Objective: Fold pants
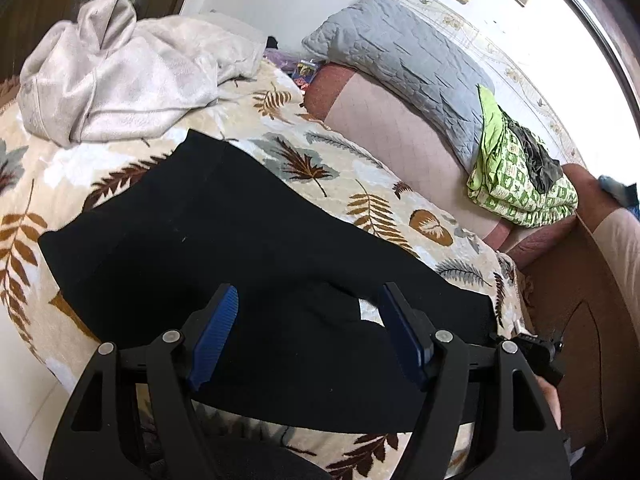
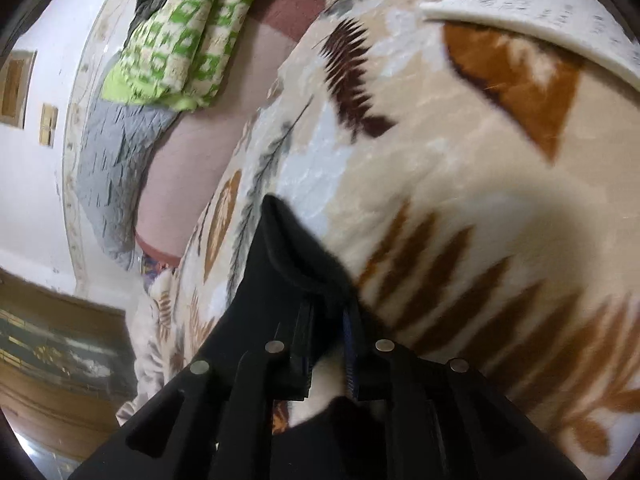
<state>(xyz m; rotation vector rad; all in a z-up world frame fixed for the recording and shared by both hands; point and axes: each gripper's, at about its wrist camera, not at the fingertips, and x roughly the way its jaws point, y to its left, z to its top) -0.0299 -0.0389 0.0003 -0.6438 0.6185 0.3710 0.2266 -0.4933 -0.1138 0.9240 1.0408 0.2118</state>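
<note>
1. Black pants [image 1: 224, 240] spread on the leaf-print blanket [image 1: 340, 168] of the bed, running from the near right edge toward the far left, mostly flat in the left wrist view.
2. Left tongs [image 1: 308, 312] spread wide just above the near part of the pants, blue pads [image 1: 218, 332] clear of the cloth, gripping nothing.
3. Right tongs [image 2: 326, 320] pinched closed on a bunched edge of the pants [image 2: 288, 248], raised off the blanket [image 2: 460, 160].
4. Judged stage: early to middle; one end apparently lifted for a fold, no finished compact bundle visible.
5. Left to do, by judgement: carry the gripped end over, lay it down, smooth, fold again.
6. Nearby but apart: pale towel [image 1: 120, 76] far left, grey pillow [image 1: 404, 64], green cloth [image 1: 516, 176] at right.
</note>
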